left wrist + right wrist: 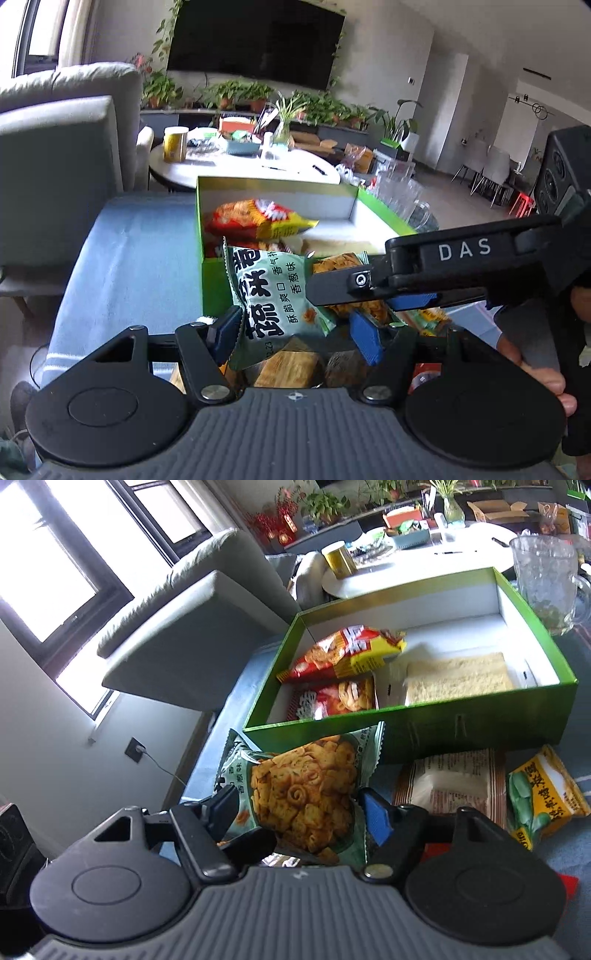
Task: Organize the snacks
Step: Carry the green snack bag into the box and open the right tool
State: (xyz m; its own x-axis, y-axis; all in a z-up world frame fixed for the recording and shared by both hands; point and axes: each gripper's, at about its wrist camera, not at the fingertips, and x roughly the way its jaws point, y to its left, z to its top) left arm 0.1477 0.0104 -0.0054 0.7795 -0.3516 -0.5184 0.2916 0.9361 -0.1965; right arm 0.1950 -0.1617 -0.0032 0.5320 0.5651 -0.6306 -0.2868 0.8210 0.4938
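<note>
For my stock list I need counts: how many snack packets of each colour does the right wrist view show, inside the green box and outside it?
Red snack packet: 2
Pale green packet: 2
Pale bread-like slab: 1
Beige packet: 1
Yellow-green packet: 1
Total: 7

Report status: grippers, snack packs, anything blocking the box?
Left gripper and right gripper each shut on a green snack pack. Green box just ahead, partly filled. Nothing blocking.
</note>
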